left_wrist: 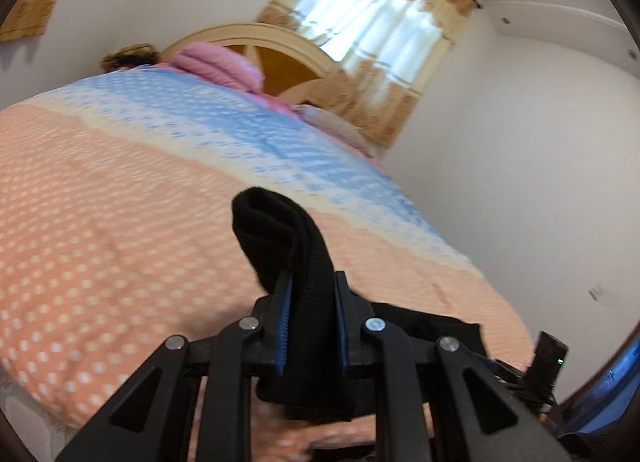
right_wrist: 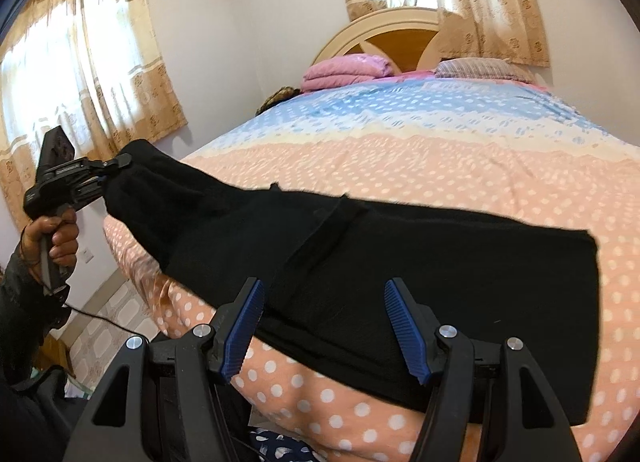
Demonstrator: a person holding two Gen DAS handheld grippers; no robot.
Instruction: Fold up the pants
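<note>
Black pants (right_wrist: pixel 360 262) clamped in raised left gripper (left_wrist: pixel 310 302) (right gripper (right_wrist: pixel 324 326) fingers apart).

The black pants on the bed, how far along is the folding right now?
Done: the black pants lie in one long band across the dotted bedspread, apparently already doubled leg on leg. In hand: the left hand-held gripper is shut on one end and holds it above the bed. The right hand-held gripper is open over the near edge, gripping nothing. Left: carrying the raised end over to the far end and flattening.
</note>
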